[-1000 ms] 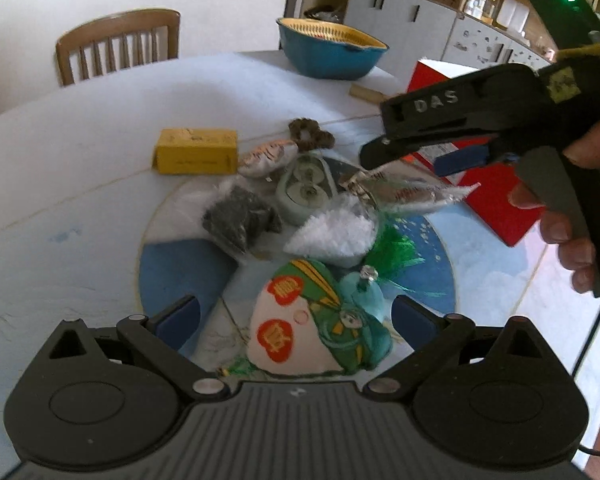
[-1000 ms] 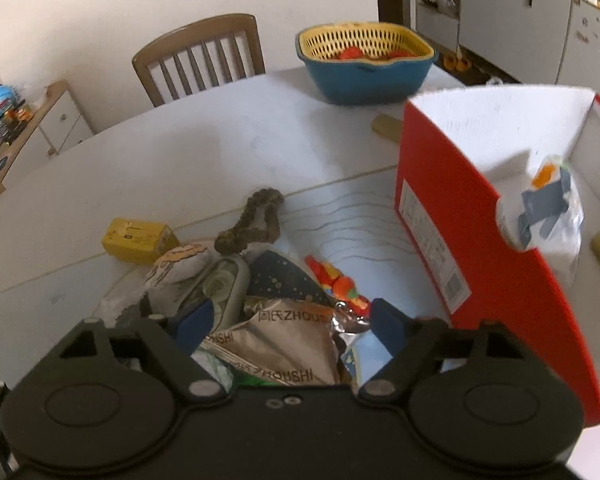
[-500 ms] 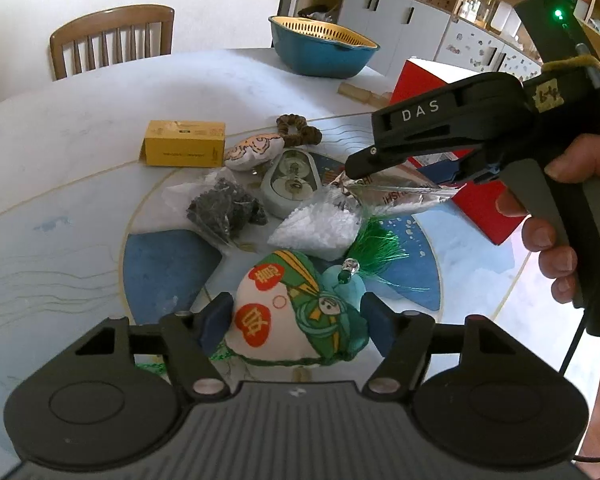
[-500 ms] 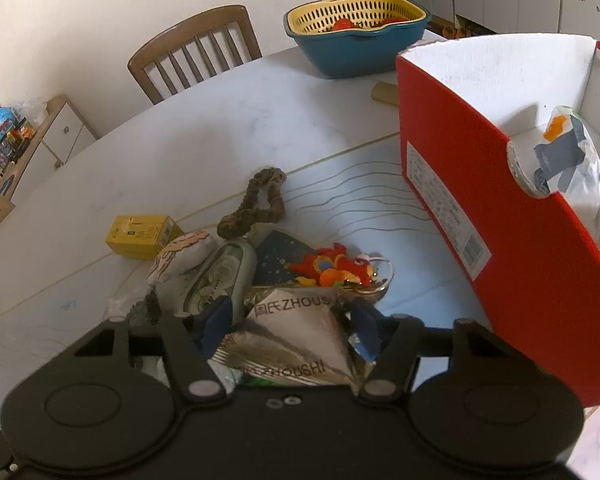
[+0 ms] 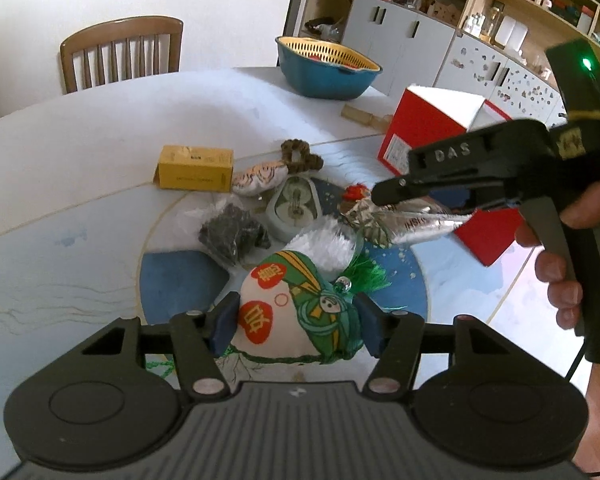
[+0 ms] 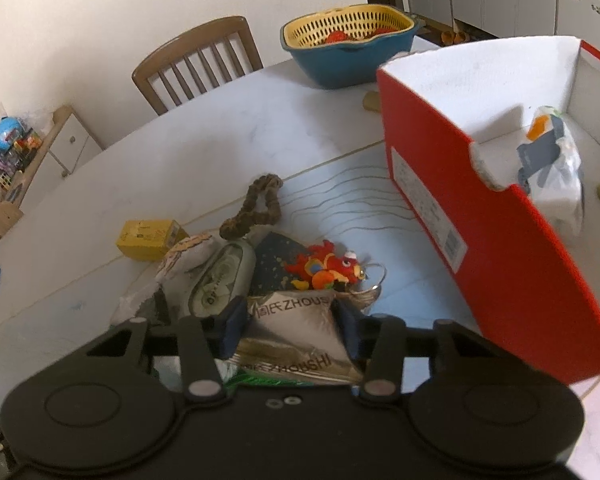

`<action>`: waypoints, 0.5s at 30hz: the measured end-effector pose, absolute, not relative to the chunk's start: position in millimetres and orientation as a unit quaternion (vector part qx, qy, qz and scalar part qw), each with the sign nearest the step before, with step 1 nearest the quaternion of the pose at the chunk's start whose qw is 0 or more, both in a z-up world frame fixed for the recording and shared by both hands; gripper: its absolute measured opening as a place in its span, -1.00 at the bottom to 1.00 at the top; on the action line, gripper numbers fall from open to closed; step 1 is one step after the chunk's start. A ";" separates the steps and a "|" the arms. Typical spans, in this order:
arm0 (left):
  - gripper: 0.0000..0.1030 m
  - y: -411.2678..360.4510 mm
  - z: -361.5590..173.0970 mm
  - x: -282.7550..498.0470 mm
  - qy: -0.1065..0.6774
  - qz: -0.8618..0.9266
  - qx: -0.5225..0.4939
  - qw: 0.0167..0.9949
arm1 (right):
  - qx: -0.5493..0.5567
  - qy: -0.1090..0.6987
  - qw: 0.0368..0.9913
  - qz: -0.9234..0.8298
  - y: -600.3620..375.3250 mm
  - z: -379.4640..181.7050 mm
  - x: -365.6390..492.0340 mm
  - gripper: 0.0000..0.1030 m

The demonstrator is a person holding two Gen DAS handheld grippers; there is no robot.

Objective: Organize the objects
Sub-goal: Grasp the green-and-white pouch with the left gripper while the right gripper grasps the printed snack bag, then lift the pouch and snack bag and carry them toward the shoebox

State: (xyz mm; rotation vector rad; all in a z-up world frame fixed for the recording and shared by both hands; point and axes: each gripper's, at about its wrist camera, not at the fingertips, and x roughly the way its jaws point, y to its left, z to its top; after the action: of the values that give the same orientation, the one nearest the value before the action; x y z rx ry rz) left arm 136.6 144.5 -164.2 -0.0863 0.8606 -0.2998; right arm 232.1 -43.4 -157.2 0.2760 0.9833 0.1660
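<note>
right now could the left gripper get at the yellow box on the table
Probably not as things stand. The left gripper has its jaws closed on the embroidered sachet, so it is occupied. The yellow box lies apart at the far left with bare table around it, so once the sachet is released the way looks free.

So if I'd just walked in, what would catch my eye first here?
Probably the tall red cardboard box at the right of the table, open-topped with a white plastic bag inside. Next, the clutter in the table's middle: the left tongs are clamped on a white and green embroidered sachet, while the right tongs grip a silver foil snack packet. Beyond sits a blue bowl with a yellow strainer.
</note>
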 end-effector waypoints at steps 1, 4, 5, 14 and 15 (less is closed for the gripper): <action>0.17 145.7 -159.5 135.9 0.414 -0.146 -0.046 0.897 | 0.134 0.470 0.869 0.081 -45.3 -154.6 230.6 -0.09; 0.17 148.2 -145.4 133.6 0.407 -0.151 -0.054 0.899 | 0.145 0.466 0.868 0.089 -53.2 -143.4 221.7 -0.09; 0.17 148.2 -140.2 132.4 0.403 -0.155 -0.053 0.901 | 0.150 0.464 0.868 0.092 -56.2 -139.2 218.2 -0.09; 0.17 140.2 -100.3 124.9 0.378 -0.182 -0.044 0.907 | 0.174 0.435 0.877 0.109 -87.6 -93.9 187.6 -0.09; 0.17 137.1 -94.7 124.7 0.376 -0.186 -0.039 0.907 | 0.175 0.432 0.878 0.110 -92.1 -88.3 184.5 -0.09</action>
State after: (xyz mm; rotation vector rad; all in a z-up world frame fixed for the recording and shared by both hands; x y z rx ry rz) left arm 124.7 137.1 -94.7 -0.0809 0.7757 -0.3838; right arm 184.5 -92.1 -88.3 0.3639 0.9005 0.2302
